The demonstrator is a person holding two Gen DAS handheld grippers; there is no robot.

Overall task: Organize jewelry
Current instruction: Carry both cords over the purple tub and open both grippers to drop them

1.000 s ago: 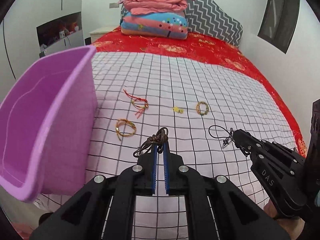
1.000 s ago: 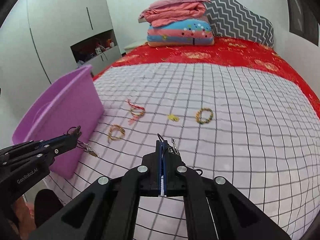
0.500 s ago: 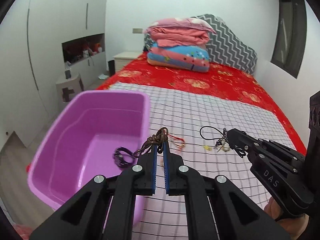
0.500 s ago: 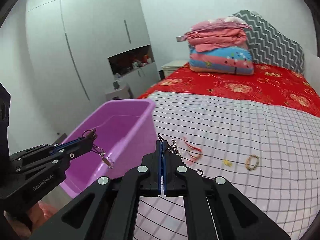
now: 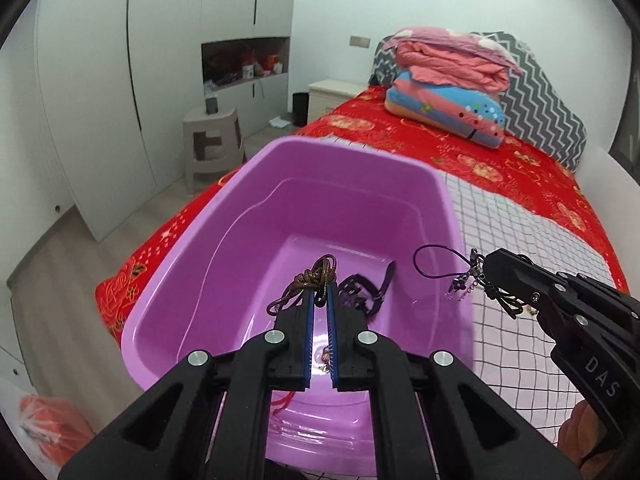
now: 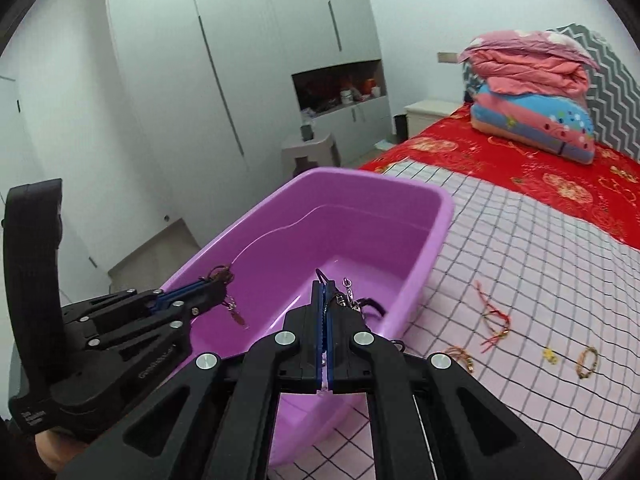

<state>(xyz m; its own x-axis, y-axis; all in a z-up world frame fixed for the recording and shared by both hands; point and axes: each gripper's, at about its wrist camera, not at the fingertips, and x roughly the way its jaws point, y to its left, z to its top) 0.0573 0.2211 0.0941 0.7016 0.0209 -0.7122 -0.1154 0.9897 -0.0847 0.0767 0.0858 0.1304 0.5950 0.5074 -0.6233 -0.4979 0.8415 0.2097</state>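
My left gripper (image 5: 319, 293) hangs over the inside of the purple tub (image 5: 360, 152), shut on a brown cord necklace (image 5: 318, 274) bunched at its tips. The same gripper (image 6: 218, 285) shows in the right wrist view with a pendant (image 6: 239, 319) dangling below it. My right gripper (image 6: 323, 285) is shut on a dark cord with silver charms (image 6: 347, 295), above the tub's (image 6: 400, 192) near right part. From the left wrist view, this gripper (image 5: 486, 266) sits over the tub's right rim with the cord loop (image 5: 434, 258) sticking out. A black piece (image 5: 368, 292) lies in the tub.
On the checkered sheet (image 6: 520, 248) lie a red string bracelet (image 6: 496, 320), an orange bracelet (image 6: 460, 356), a small yellow piece (image 6: 551, 355) and a beaded bracelet (image 6: 587, 362). Folded quilts (image 6: 528, 92) sit at the bed's head. A stool (image 5: 212, 136) and wardrobe stand left.
Both grippers swung left and rose, from above the checkered sheet to above the purple tub, each still carrying its piece. The tub's inside has come into view.
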